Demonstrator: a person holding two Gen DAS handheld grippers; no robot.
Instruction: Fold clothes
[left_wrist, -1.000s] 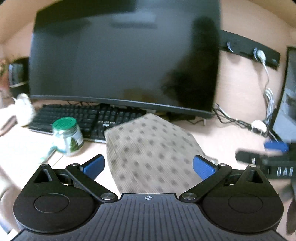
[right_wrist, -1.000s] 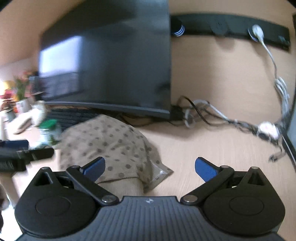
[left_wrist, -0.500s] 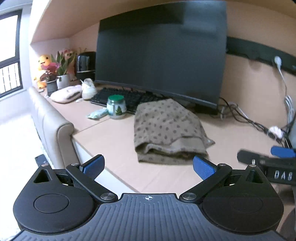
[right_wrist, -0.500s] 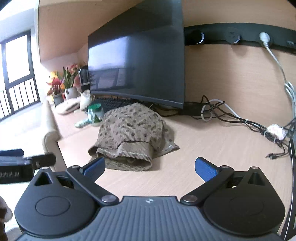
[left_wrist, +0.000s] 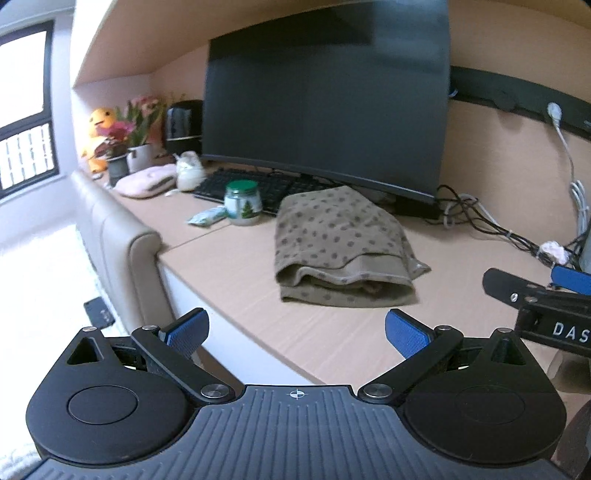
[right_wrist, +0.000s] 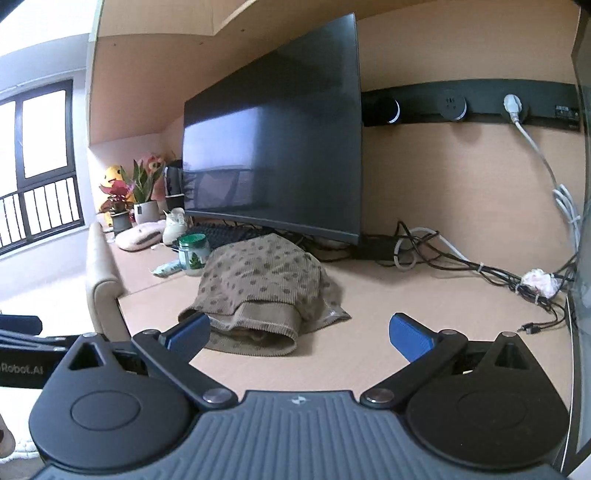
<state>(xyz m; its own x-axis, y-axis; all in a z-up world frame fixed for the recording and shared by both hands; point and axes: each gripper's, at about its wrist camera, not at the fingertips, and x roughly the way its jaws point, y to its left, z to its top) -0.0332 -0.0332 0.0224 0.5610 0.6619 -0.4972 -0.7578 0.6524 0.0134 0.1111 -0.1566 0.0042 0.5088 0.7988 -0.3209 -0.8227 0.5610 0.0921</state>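
Both grippers wide open, holding nothing.
L gripper (left_wrist: 295, 328) & R gripper (right_wrist: 300, 332) are hanging in the air, blue pads (left_wrist: 406, 334) spread far apart, both pointing fwd, side by side.

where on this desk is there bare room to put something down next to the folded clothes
Bare desk lies right of the folded clothes, up to the cables, and along the front edge. Crowded: jar and keyboard behind-left.

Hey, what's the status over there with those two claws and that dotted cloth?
Left gripper open, empty. Right gripper open, empty. Dotted garment lies folded on the desk, clear of both. Green-lidded jar stands beside it, apart.
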